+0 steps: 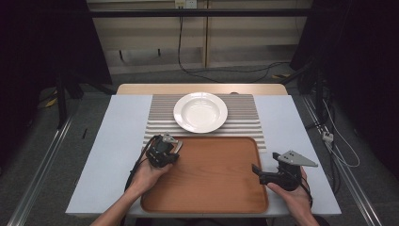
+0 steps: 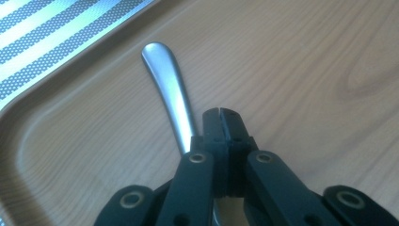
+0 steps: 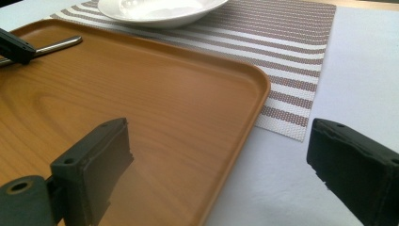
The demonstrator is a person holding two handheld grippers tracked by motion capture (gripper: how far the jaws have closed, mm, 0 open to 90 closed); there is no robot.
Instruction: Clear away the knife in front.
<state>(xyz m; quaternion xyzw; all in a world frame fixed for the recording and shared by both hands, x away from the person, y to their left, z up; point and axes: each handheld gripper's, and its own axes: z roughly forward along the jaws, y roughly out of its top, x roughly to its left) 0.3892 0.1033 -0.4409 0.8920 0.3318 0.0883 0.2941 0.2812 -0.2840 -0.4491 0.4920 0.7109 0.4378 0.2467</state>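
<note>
From the high view, a wooden tray [image 1: 211, 176] sat on the near part of a white-covered table [image 1: 117, 141], its far edge overlapping a striped placemat [image 1: 244, 117] on which a white plate [image 1: 200, 111] rested. The left gripper [image 1: 162, 149], held in the person's left hand [image 1: 148, 174], was over the tray's far-left corner. The right gripper [image 1: 263, 174], in the right hand [image 1: 294, 193], was at the tray's right edge, pointing left toward the tray.

In the left gripper view, the jaws of the left gripper [image 2: 221, 115] were pressed together with no gap between their tips. A metal utensil handle [image 2: 167, 89] lay on the tray [image 2: 306, 56] just beside the left jaw, its rounded end reaching past the tips toward the tray's rim; it ran down beneath the gripper body. Whether the jaws pinched it could not be told.

In the right gripper view, the right gripper [image 3: 219, 155] stood wide apart and held nothing, one jaw over the tray [image 3: 141, 94], the other over the white table [image 3: 367, 61]. Far across the tray lay the metal handle [image 3: 56, 44] with a dark tip of the left gripper [image 3: 16, 47] over it. The plate [image 3: 160, 12] sat on the placemat [image 3: 291, 42] beyond.

No writing or labels could be read.
</note>
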